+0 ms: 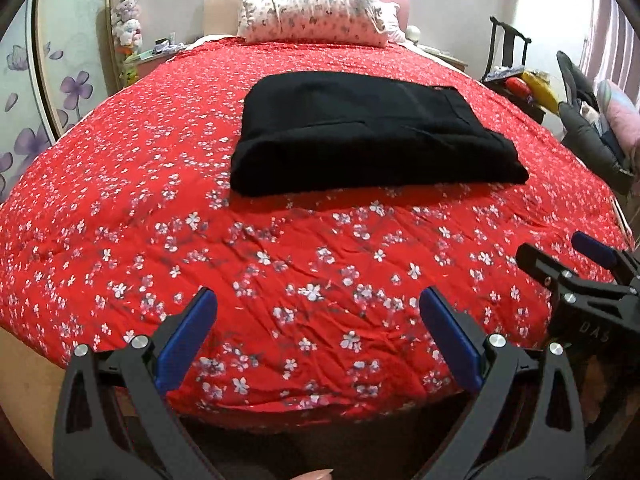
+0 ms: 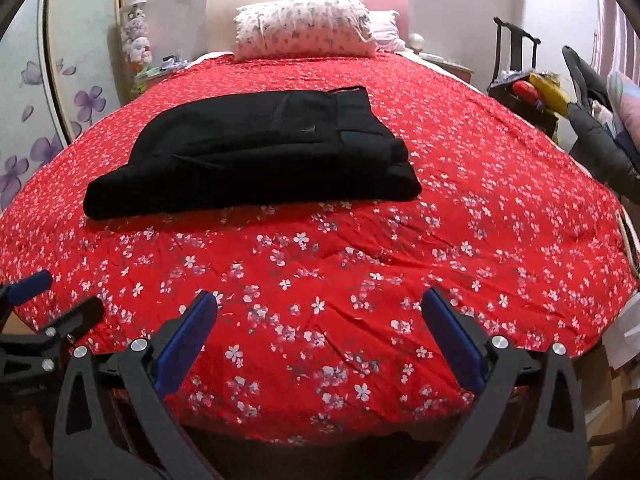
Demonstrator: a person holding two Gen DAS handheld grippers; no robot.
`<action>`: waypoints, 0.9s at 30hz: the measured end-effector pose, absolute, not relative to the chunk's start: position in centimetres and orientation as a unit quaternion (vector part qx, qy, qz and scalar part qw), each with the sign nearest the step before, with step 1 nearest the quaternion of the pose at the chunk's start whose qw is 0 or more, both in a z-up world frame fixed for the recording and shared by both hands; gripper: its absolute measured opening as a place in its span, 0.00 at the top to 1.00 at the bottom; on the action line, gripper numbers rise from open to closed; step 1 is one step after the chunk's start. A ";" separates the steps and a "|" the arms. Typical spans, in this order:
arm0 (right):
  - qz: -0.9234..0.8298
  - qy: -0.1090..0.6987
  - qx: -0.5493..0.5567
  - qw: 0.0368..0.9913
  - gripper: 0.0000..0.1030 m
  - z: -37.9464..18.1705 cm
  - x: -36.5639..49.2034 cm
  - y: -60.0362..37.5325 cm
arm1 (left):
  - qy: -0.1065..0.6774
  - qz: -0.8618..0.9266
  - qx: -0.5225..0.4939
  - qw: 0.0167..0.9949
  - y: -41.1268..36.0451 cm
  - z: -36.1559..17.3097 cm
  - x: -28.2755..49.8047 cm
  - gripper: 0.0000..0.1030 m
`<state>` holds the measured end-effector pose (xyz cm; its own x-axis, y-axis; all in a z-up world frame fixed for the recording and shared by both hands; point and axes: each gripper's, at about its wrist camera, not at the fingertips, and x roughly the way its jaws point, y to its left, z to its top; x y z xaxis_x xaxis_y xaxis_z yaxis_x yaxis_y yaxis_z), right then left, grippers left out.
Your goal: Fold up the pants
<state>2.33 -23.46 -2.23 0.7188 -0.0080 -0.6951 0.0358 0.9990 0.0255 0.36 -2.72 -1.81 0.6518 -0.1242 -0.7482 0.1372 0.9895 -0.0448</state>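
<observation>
Black pants (image 1: pixel 368 136) lie folded into a thick rectangle in the middle of the bed's red flowered quilt (image 1: pixel 304 272); in the right wrist view they (image 2: pixel 256 156) lie left of centre, waistband to the right. My left gripper (image 1: pixel 318 304) is open and empty above the quilt's near edge, well short of the pants. My right gripper (image 2: pixel 320 308) is also open and empty at the near edge. The right gripper also shows at the right of the left wrist view (image 1: pixel 560 256), and the left gripper shows at the left of the right wrist view (image 2: pixel 60 296).
A flowered pillow (image 1: pixel 316 16) leans on the headboard. A stack of plush toys (image 1: pixel 128 28) stands at the back left. A dark chair (image 1: pixel 508 56) with cluttered items and a grey jacket (image 1: pixel 592 136) are at the right of the bed.
</observation>
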 end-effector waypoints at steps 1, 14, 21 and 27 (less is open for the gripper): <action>-0.010 0.375 0.023 0.927 0.01 -2.3 2.3 -23.5 | 0.414 -0.073 0.012 0.907 -2.9 -1.9 0.4 0.02; -0.012 0.386 -0.016 0.922 0.01 -2.9 2.5 -22.2 | 0.418 -0.079 0.020 0.905 -3.6 -2.2 0.3 0.02; -0.013 0.391 -0.015 0.920 0.01 -3.0 2.4 -22.0 | 0.414 -0.077 0.044 0.906 -4.4 -2.2 0.1 0.02; -0.013 0.395 -0.012 0.918 0.01 -3.1 2.5 -22.1 | 0.413 -0.072 0.054 0.906 -4.7 -2.4 0.1 0.02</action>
<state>2.50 -22.14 -3.10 0.6875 -0.0344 -0.7254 0.0150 0.9993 -0.0331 0.06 -4.67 -2.36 0.6484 -0.0856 -0.7564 0.1753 0.9838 0.0389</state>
